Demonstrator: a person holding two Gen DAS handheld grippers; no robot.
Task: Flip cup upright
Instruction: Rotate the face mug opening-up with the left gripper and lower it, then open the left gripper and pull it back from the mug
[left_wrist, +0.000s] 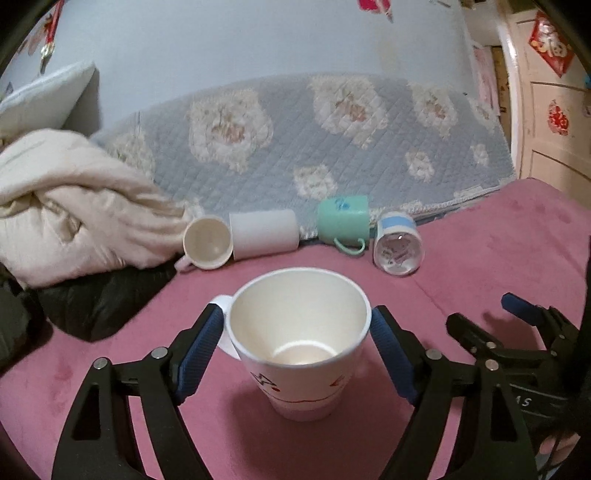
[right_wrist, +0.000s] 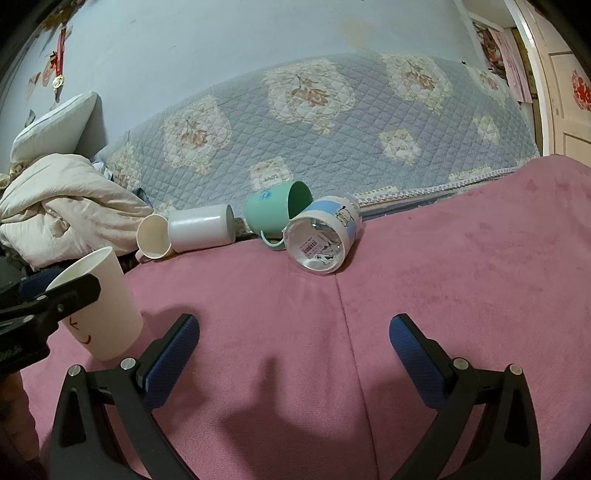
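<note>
A white mug with red marks (left_wrist: 299, 343) stands upright on the pink cover, between the blue pads of my left gripper (left_wrist: 297, 326). The jaws are open around it, pads beside its rim with small gaps. It also shows at the left of the right wrist view (right_wrist: 99, 302). My right gripper (right_wrist: 294, 338) is open and empty over the pink cover. Several cups lie on their sides at the back: a cream cup (right_wrist: 153, 236), a white mug (right_wrist: 201, 228), a green mug (right_wrist: 277, 208) and a clear cartoon cup (right_wrist: 323, 236).
A crumpled beige blanket (left_wrist: 74, 206) and dark fabric (left_wrist: 99, 302) lie at the left. A quilted blue floral cover (right_wrist: 314, 125) rises behind the cups. A cabinet with red decorations (left_wrist: 554, 110) stands at the right.
</note>
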